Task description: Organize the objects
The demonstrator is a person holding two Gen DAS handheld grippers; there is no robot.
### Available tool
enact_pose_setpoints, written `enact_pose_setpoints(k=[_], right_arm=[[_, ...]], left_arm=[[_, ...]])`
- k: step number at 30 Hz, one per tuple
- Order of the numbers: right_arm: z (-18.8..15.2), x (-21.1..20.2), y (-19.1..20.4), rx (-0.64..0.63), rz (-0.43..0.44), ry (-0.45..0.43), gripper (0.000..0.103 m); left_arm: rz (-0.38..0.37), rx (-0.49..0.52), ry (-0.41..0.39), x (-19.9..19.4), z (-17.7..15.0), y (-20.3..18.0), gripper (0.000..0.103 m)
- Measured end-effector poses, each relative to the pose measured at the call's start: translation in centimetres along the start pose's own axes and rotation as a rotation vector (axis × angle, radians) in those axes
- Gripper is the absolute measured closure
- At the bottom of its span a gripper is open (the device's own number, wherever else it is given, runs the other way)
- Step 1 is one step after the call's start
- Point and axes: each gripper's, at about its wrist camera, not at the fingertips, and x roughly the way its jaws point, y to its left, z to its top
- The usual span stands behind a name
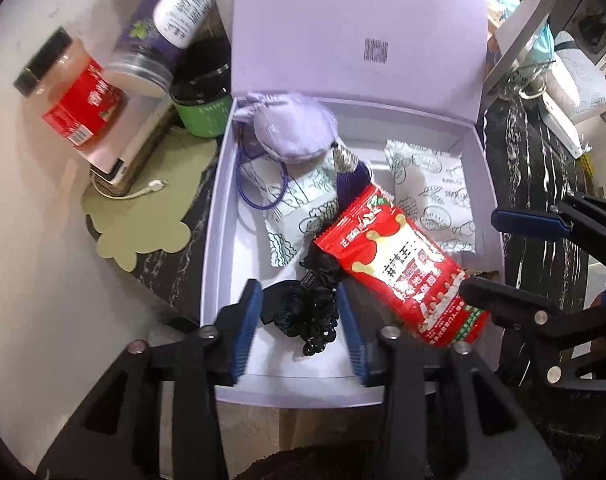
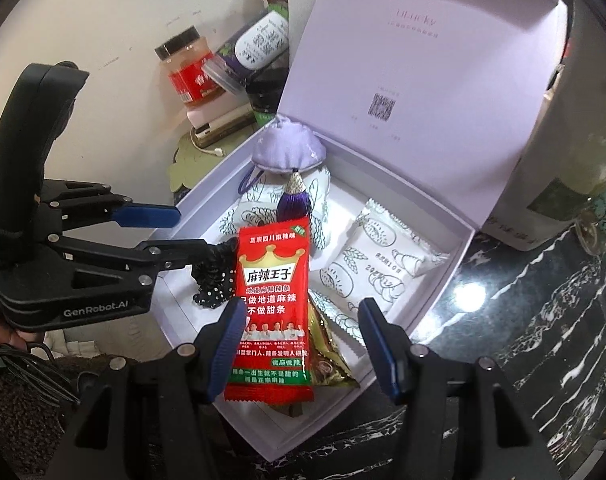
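Observation:
An open lilac box (image 1: 217, 184) (image 2: 435, 268) stands with its lid upright. Inside lie a lilac sachet (image 1: 291, 128) (image 2: 287, 148) with a purple tassel, white printed packets (image 1: 435, 184) (image 2: 383, 256), a red snack packet (image 1: 399, 264) (image 2: 273, 312) and a black dotted scrunchie (image 1: 307, 312) (image 2: 215, 276). My left gripper (image 1: 299, 332) (image 2: 191, 230) is open over the scrunchie, which rests on the box floor between its blue pads. My right gripper (image 2: 303, 344) (image 1: 483, 252) is open astride the near end of the red packet. That packet lies over a gold wrapper (image 2: 331, 356).
Left of the box, a red-labelled jar (image 1: 75, 96), a purple bottle (image 1: 159, 36) and a green jar (image 1: 203, 108) crowd a power bank with a cable, by a green mat (image 1: 143, 220). Dark marble counter (image 2: 523, 340) runs to the right, where a white bag (image 2: 563, 152) stands.

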Motion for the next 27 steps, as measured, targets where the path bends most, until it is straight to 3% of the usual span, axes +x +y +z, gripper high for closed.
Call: enact_pose_setpoints(k=[2, 11, 25, 27], right_arm=[[0.3, -0.2, 0.3, -0.004, -0.003, -0.015, 0.044], [-0.2, -5.6, 1.0, -0.018, -0.019, -0.125, 0.043], [-4.1, -12.8, 1.7, 0.000, -0.099, -0.223, 0.039], [-4.8, -13.4, 1.7, 0.004, -0.102, -0.227, 0.033]], left_arm=[[0.001, -0.010, -0.024, -0.7, 0.1, 0.1, 0.052], [0.029, -0.037, -0.134, -6.2, -0.4, -0.8, 0.030], [0.051, -0.068, -0.260, -13.4, -3.4, -4.3, 0.020], [0.054, -0.063, -0.277, -14.5, -4.3, -5.1, 0.018]])
